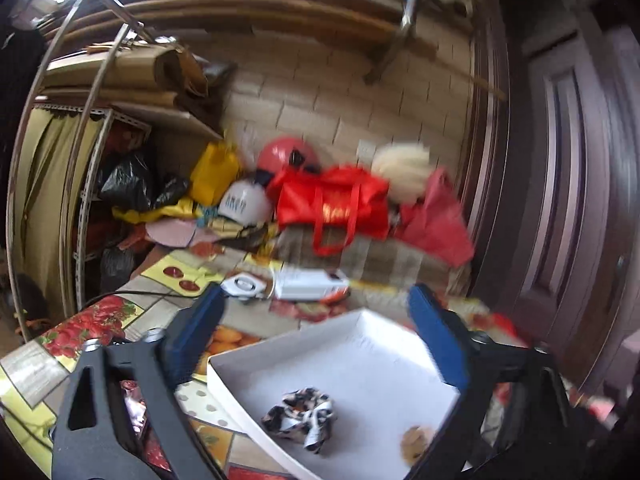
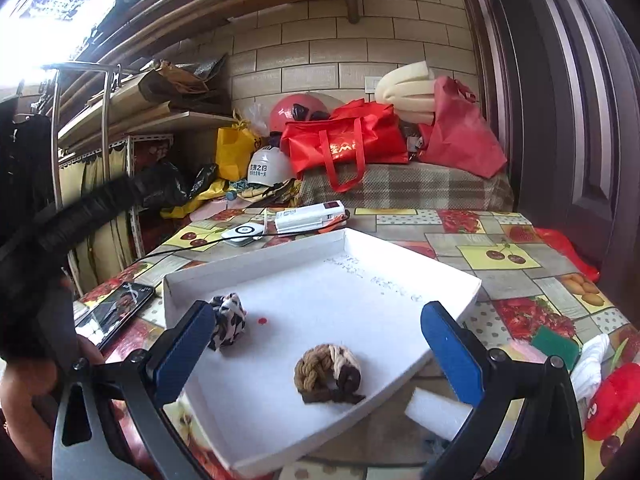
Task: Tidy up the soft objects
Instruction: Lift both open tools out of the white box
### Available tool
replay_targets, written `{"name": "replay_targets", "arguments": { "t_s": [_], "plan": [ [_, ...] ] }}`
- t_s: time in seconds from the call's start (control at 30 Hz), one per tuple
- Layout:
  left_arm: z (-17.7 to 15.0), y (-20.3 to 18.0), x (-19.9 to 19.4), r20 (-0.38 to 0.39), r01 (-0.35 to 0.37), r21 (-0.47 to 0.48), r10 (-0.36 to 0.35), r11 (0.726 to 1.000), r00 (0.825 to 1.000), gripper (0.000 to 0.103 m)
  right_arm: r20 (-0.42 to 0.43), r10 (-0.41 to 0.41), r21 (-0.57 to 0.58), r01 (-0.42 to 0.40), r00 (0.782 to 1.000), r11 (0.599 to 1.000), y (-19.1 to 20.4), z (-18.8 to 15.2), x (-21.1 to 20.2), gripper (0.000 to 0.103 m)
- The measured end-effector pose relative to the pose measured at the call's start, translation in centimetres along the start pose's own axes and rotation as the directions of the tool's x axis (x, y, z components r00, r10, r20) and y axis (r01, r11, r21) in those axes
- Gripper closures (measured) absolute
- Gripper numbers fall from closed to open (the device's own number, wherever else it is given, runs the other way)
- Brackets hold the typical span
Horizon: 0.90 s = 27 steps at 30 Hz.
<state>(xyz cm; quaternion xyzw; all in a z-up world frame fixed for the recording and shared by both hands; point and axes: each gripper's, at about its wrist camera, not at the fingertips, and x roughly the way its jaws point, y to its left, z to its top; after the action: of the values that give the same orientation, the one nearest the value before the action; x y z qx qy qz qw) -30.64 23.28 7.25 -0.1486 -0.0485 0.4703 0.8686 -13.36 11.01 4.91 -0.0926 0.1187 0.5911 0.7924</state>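
- white tray [image 2: 256,268] sits on the fruit-print tablecloth [image 2: 496,256], the landmark for everything here.
- black-and-white scrunchie [image 2: 229,320] lies inside the tray near its left wall; brown knotted scrunchie [image 2: 329,372] lies inside toward the near edge, apart from it.
- right gripper [image 2: 316,344] hangs over the tray, jaws spread, holding nothing.
- left gripper [image 1: 316,340] hangs over the tray too, jaws spread and empty.
- phone [image 2: 116,310] lies left of the tray; red plush toy [image 2: 612,400] lies right of it.

Daylight glares from the upper left in both fisheye views; the left wrist view is motion-blurred, edges bowed.
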Motion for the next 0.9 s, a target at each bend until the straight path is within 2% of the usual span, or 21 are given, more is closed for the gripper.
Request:
{"name": "replay_targets", "arguments": {
  "t_s": [0.07, 0.1, 0.17, 0.23, 0.33, 0.4, 0.43, 0.53, 0.57, 0.67, 0.73, 0.77, 0.83, 0.87, 0.9],
  "plan": [
    [0.1, 0.3, -1.3, 0.026, 0.024, -0.061, -0.022, 0.998, 0.999, 0.0, -0.004, 0.021, 0.006, -0.021, 1.0, 1.0, -0.5, -0.3, -1.0, 0.0],
    [0.1, 0.3, -1.4, 0.007, 0.039, -0.082, -0.039, 0.996, 0.999, 0.0, 0.001, 0.025, 0.015, -0.025, 1.0, 1.0, -1.0, -0.4, -1.7, 0.0],
    [-0.3, 0.1, -1.0, -0.059, 0.07, -0.111, -0.077, 0.991, 0.995, 0.0, 0.028, 0.018, 0.033, -0.019, 0.999, 0.999, -2.2, -0.3, -3.1, 0.0],
    [-0.7, -0.3, -0.4, -0.137, 0.1, -0.116, -0.116, 0.988, 0.984, 0.0, 0.064, -0.017, 0.051, 0.013, 0.998, 0.999, -3.4, -0.4, -4.5, 0.0],
    [-1.1, -1.5, -0.1, -0.182, 0.15, -0.096, -0.165, 0.984, 0.969, 0.0, 0.088, -0.101, 0.051, 0.097, 0.991, 0.994, -5.3, -0.8, -6.4, 0.0],
    [-1.4, -2.7, 0.0, -0.193, 0.19, -0.068, -0.2, 0.979, 0.961, 0.0, 0.097, -0.191, 0.042, 0.187, 0.977, 0.981, -6.8, -1.1, -7.6, 0.0],
    [-1.6, -3.3, -0.2, -0.198, 0.208, -0.047, -0.213, 0.977, 0.957, 0.0, 0.105, -0.209, 0.05, 0.204, 0.972, 0.978, -7.6, -1.2, -8.0, 0.0],
    [-2.4, -5.6, -0.7, -0.239, 0.298, 0.036, -0.281, 0.954, 0.93, 0.0, 0.108, -0.27, 0.109, 0.258, 0.957, 0.96, -11.0, -1.5, -9.2, 0.0],
    [-2.8, -6.5, -0.8, -0.266, 0.344, 0.056, -0.318, 0.937, 0.91, 0.0, 0.1, -0.277, 0.129, 0.264, 0.956, 0.956, -12.2, -1.6, -9.5, 0.0],
    [-4.1, -9.3, -1.3, -0.384, 0.503, 0.084, -0.438, 0.86, 0.813, 0.0, 0.087, -0.314, 0.194, 0.293, 0.945, 0.936, -16.0, -2.0, -10.5, 0.0],
    [-5.1, -11.5, -1.9, -0.467, 0.58, 0.119, -0.47, 0.806, 0.749, 0.0, 0.092, -0.348, 0.216, 0.322, 0.933, 0.922, -18.0, -2.2, -11.4, 0.0],
    [-5.7, -12.5, -2.3, -0.502, 0.604, 0.136, -0.471, 0.785, 0.726, 0.0, 0.081, -0.374, 0.216, 0.351, 0.924, 0.911, -19.2, -2.4, -11.7, 0.0],
    [-6.7, -14.3, -2.7, -0.564, 0.634, 0.171, -0.452, 0.754, 0.691, 0.0, 0.03, -0.426, 0.214, 0.41, 0.904, 0.887, -21.4, -2.6, -12.0, 0.0],
    [-7.3, -15.2, -2.9, -0.59, 0.642, 0.197, -0.433, 0.741, 0.681, 0.0, 0.01, -0.427, 0.222, 0.414, 0.904, 0.883, -22.2, -2.7, -11.9, 0.0],
    [-7.8, -15.8, -3.1, -0.604, 0.641, 0.228, -0.41, 0.733, 0.683, 0.0, -0.021, -0.411, 0.236, 0.403, 0.912, 0.884, -23.4, -2.9, -11.9, 0.0]
  ]
}}
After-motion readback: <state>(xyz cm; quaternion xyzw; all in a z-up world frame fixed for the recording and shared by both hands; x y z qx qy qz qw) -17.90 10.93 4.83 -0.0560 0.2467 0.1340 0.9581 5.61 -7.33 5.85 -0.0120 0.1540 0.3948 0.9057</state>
